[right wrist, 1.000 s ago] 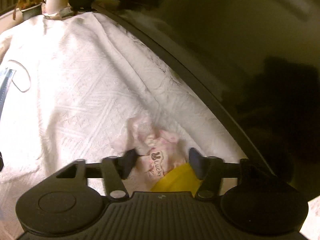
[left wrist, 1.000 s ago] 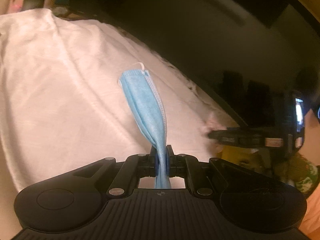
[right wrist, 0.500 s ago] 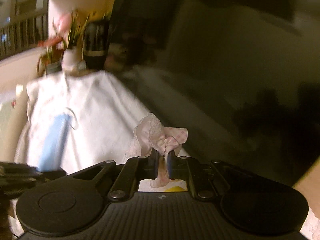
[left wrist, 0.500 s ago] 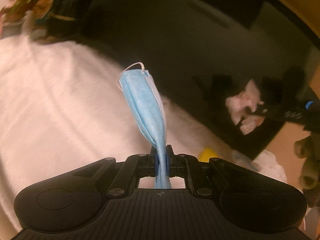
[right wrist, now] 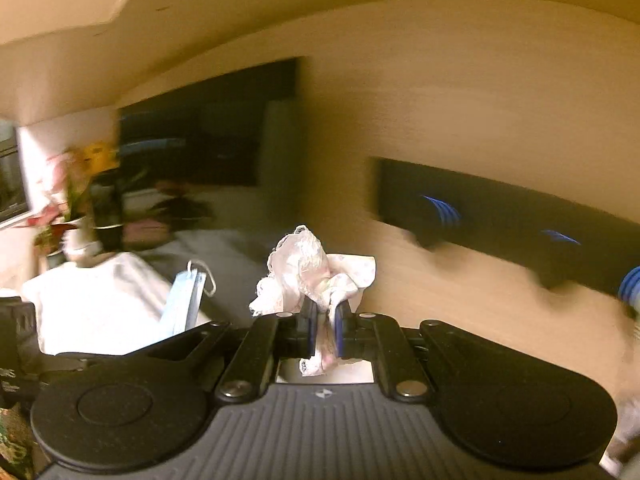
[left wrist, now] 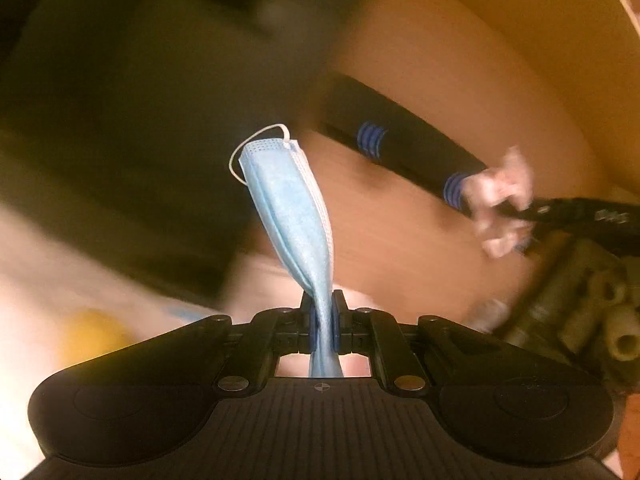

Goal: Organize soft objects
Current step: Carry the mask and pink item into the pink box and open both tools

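Observation:
My left gripper (left wrist: 323, 307) is shut on a light blue face mask (left wrist: 294, 208) that stands up from the jaws, its white ear loop at the top. My right gripper (right wrist: 324, 312) is shut on a small pink and white lacy cloth (right wrist: 308, 268), bunched above the jaws. Both are lifted in the air. The cloth (left wrist: 500, 200) and the right gripper show blurred at the right of the left wrist view. The mask (right wrist: 184, 300) shows at the left of the right wrist view.
A black wall rack (right wrist: 500, 212) with blue-ringed pegs (left wrist: 372, 138) hangs on the tan wall. The white tablecloth (right wrist: 96, 300) lies low left, with potted plants (right wrist: 68, 200) behind. A yellow object (left wrist: 92, 336) lies blurred on the cloth. A dark screen (right wrist: 208, 136) is behind.
Both grippers have lifted and swung right, from the white cloth toward the wall rack. The right gripper, open over the pink cloth a second ago, has closed on it and raised it.

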A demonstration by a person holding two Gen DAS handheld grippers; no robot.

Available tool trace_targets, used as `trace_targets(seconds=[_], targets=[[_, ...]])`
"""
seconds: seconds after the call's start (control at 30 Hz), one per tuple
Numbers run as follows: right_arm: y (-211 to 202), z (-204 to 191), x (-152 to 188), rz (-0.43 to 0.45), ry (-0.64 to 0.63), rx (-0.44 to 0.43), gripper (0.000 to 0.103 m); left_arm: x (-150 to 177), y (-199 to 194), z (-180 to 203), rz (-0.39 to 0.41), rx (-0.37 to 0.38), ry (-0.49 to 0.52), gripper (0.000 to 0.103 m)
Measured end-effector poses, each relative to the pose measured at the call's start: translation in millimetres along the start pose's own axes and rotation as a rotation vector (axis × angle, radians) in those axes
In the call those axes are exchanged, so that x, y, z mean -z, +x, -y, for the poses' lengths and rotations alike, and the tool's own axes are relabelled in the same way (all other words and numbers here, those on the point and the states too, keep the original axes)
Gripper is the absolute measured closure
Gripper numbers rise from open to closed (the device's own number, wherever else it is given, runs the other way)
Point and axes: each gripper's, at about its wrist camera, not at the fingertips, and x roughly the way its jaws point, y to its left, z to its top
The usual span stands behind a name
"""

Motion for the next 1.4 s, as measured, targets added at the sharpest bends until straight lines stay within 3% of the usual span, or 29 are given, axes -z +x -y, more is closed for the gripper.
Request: trace_targets(seconds=[0.23,0.33,0.37,0.47,0.53,0.63,0.77,0.87,0.93,1.07,1.3,1.4], targets=[[-7.4,93.7,78.1,-0.133,0.235,0.174,0.094,33.7,81.7,80.8,-0.135,0.170,0.098,0.093],[1.1,119.7,114.9,-0.190,0.276,0.243,0.093,42.2,120.8,103.6,-0.132,0.179,0.096,0.092],[6.1,125.6,127.4,-0.204,0.280,0.257,0.092,44.9,133.8,106.8,-0.135,0.173,0.091,0.087],[17.2,133.8,154.2,-0.259,0.286,0.311,0.081,66.4,169.7,132.9,-0.215,0.097,0.166,0.081],[12.2,137.9,170.1,-0.271,0.298,0.304,0.066,80.0,187.5,141.1,-0.283,0.059,0.217,0.081],[3.5,136.6,184.4,-0.275,0.306,0.310,0.051,89.9,196.1,137.1,-0.327,0.049,0.182,0.081],[-3.1,136.2,195.0,-0.287,0.325,0.326,0.049,92.2,195.7,132.2,-0.332,0.005,0.116,0.081],[-11.6,132.0,200.4,-0.270,0.332,0.318,0.049,93.8,183.1,134.7,-0.325,-0.006,0.161,0.081],[-16.0,126.6,204.9,-0.259,0.328,0.303,0.046,97.6,169.1,136.7,-0.317,-0.021,0.202,0.087],[-21.9,109.0,211.0,-0.238,0.294,0.272,0.046,101.2,140.7,132.3,-0.309,-0.032,0.189,0.088],[-30.7,69.7,212.5,-0.166,0.204,0.233,0.040,106.2,95.6,125.0,-0.249,-0.251,0.238,0.088],[-33.0,55.5,216.2,-0.152,0.185,0.219,0.038,108.0,83.5,118.2,-0.246,-0.277,0.219,0.088]])
